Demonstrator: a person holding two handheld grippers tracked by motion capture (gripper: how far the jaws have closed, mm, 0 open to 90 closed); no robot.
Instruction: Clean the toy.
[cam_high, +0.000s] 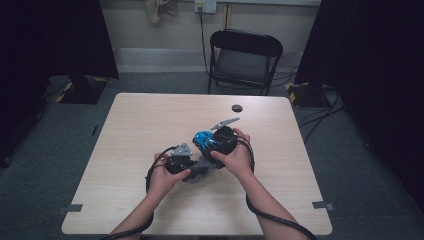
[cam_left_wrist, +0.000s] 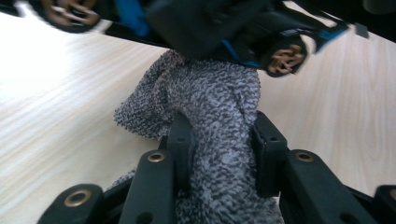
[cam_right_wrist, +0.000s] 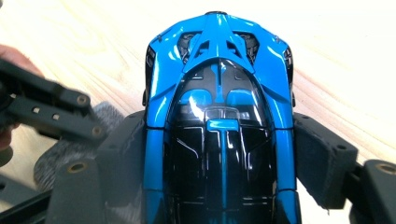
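Note:
A blue and black toy car (cam_right_wrist: 219, 93) sits between the pads of my right gripper (cam_right_wrist: 224, 156), which is shut on its sides. In the high view the car (cam_high: 204, 139) is held a little above the middle of the table. My left gripper (cam_left_wrist: 222, 135) is shut on a bunched grey speckled cloth (cam_left_wrist: 210, 102). The cloth reaches up to the dark underside of the car (cam_left_wrist: 201, 28), close by one wheel (cam_left_wrist: 285, 58). From above, the left gripper (cam_high: 186, 162) lies just left of and below the car, with the cloth (cam_high: 200, 171) under both hands.
The light wooden table (cam_high: 150, 115) has a small black round disc (cam_high: 237, 108) near its far edge. A black folding chair (cam_high: 243, 60) stands beyond the table. Dark curtains hang at both sides, and cables trail from both grippers.

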